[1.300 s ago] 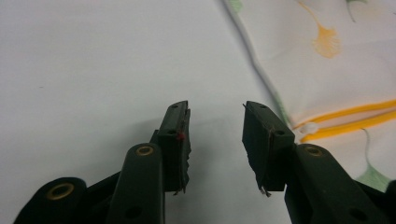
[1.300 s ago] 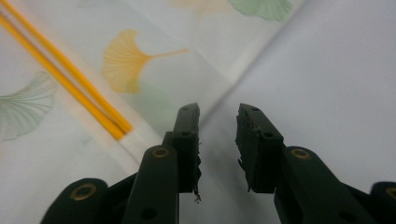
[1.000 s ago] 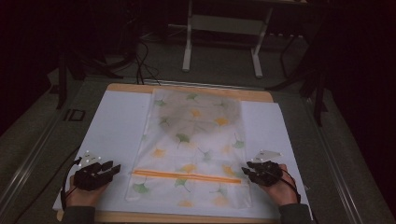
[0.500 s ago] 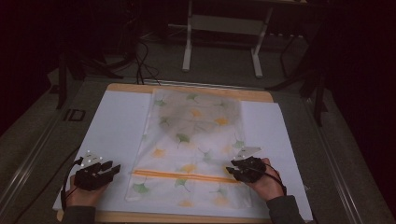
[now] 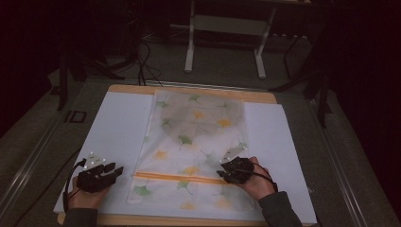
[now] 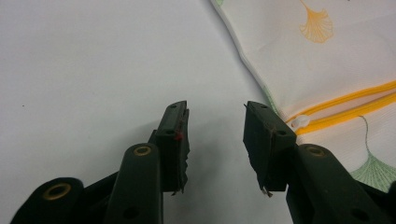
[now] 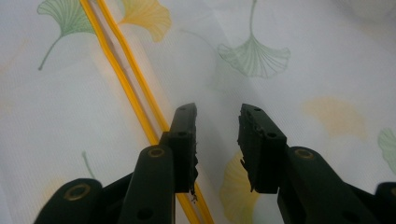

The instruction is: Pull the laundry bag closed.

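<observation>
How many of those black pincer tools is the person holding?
2. The left gripper rests on the white table cover beside the leaf-print cloth bag. The right gripper sits over the bag, near its orange zipper. Both stand open, holding nothing.

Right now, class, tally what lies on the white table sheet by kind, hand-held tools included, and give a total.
Leaf-print mesh bags with an orange zip: 1
Hand-held grippers, left and right, jaws open: 2
White zip pulls: 1
Total: 4
</observation>
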`<state>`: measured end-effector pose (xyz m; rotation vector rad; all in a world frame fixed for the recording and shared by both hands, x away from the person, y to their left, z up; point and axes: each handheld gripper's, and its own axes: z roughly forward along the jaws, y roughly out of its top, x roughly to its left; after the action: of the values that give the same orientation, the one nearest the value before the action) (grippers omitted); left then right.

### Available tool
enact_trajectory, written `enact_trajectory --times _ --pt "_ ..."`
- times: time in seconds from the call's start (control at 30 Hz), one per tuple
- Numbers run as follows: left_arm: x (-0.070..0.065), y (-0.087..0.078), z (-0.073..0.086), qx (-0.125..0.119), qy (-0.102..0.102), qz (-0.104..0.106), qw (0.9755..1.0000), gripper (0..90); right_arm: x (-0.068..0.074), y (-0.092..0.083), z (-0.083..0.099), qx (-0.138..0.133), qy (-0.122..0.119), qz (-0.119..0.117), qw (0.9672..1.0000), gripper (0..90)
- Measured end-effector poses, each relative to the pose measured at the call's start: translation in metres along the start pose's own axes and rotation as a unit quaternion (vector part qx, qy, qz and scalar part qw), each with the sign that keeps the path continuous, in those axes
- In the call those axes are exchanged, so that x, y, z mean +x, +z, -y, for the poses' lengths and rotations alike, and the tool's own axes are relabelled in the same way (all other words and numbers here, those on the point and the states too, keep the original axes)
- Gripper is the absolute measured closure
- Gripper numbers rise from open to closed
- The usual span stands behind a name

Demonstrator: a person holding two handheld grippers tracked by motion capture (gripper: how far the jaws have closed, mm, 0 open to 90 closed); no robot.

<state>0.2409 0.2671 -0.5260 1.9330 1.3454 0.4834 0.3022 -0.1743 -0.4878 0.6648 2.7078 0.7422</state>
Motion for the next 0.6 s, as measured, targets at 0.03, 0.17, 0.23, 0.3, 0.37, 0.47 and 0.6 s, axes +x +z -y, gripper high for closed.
enact_trajectory --times 0.03,0.17,0.23,0.3,0.37,0.47,0.6 --pt "0.000 0.000 0.000 0.002 0.000 0.000 1.0000 60.4 0.001 0.001 -0.002 0.001 -0.004 0.000 1.0000 66.2" --pt "0.001 0.000 0.000 0.001 -0.002 -0.004 1.0000 58.4 0.006 0.004 -0.012 0.000 -0.017 -0.004 0.9998 64.2" --pt "0.001 0.000 0.000 0.001 -0.002 -0.004 1.0000 58.2 0.009 0.005 -0.018 -0.004 -0.020 -0.012 0.9997 64.0" --pt "0.002 0.000 0.000 0.001 -0.002 -0.004 1.0000 58.3 0.011 0.006 -0.023 -0.005 -0.028 -0.014 0.9995 64.0" --pt "0.002 -0.001 0.000 0.001 -0.001 -0.003 1.0000 59.0 0.015 0.007 -0.028 -0.004 -0.032 -0.016 0.9993 64.0" --pt "0.002 -0.001 0.000 0.000 0.003 -0.005 1.0000 59.8 0.019 0.010 -0.037 -0.003 -0.042 -0.019 0.9989 64.1" --pt "0.002 -0.002 0.000 -0.002 0.002 -0.006 1.0000 59.9 0.025 0.012 -0.048 -0.007 -0.054 -0.031 0.9980 64.1"
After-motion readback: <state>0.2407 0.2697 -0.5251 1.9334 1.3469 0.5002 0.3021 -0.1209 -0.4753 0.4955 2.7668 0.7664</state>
